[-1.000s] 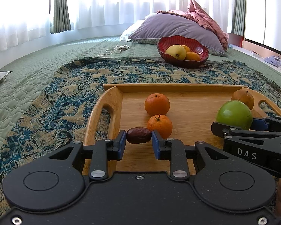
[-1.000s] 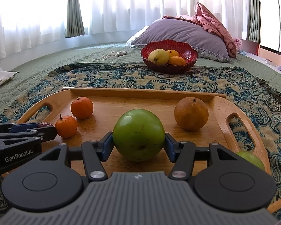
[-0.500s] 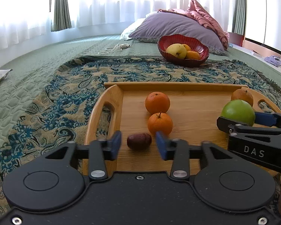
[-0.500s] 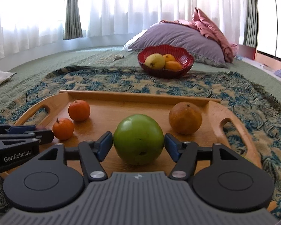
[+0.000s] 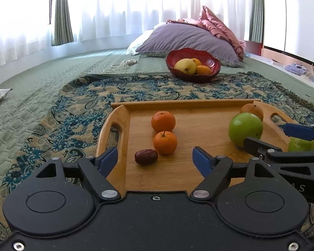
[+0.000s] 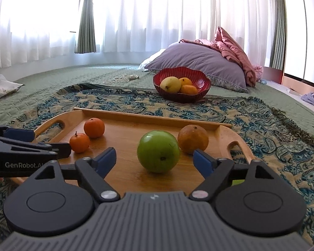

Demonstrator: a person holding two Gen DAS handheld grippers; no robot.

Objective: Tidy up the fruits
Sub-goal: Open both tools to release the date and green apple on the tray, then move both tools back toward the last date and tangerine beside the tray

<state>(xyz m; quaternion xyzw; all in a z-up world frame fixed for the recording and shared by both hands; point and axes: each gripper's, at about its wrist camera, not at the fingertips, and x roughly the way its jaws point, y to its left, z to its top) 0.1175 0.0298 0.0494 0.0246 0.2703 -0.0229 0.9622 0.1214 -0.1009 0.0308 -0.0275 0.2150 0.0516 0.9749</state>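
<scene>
**Fruits on tray, both hand-held grippers spread**

Fruits are lying on a wooden tray (image 5: pixel 113 133) that is sitting on a patterned blanket (image 5: pixel 77 106) over a green bed (image 5: pixel 31 83).

- Date (image 5: pixel 146 156): dark red, lying near the tray's front left, just in front of the left hand-held gripper (image 5: pixel 155 160), whose blue pads (image 5: pixel 106 160) are standing wide apart and touching nothing.
- Two tangerines: the nearer one (image 5: pixel 165 142) is sitting just beside the date; whether they touch cannot be told. The farther one (image 5: pixel 163 121) is sitting close behind it.
- Green apple (image 6: pixel 158 154): resting on the tray's middle-right, ahead of the right hand-held gripper (image 6: pixel 155 160). That gripper's pads (image 6: pixel 203 160) are spread to either side of the apple and are clear of it.
- Brownish orange (image 6: pixel 193 139): sitting just behind and right of the apple, near the tray's right handle.
- Second green fruit (image 5: pixel 301 145): partly hidden behind the right gripper's finger in the left view, at the tray's right edge.
- Red bowl (image 6: pixel 205 83): standing farther back on the blanket, well apart from the tray, holding a yellow pear (image 6: pixel 170 84) and two small oranges (image 6: pixel 189 89).
- Grey pillow (image 6: pixel 198 58) and pink cloth (image 6: pixel 234 48): lying behind the bowl, before white curtains (image 6: pixel 157 14).
</scene>
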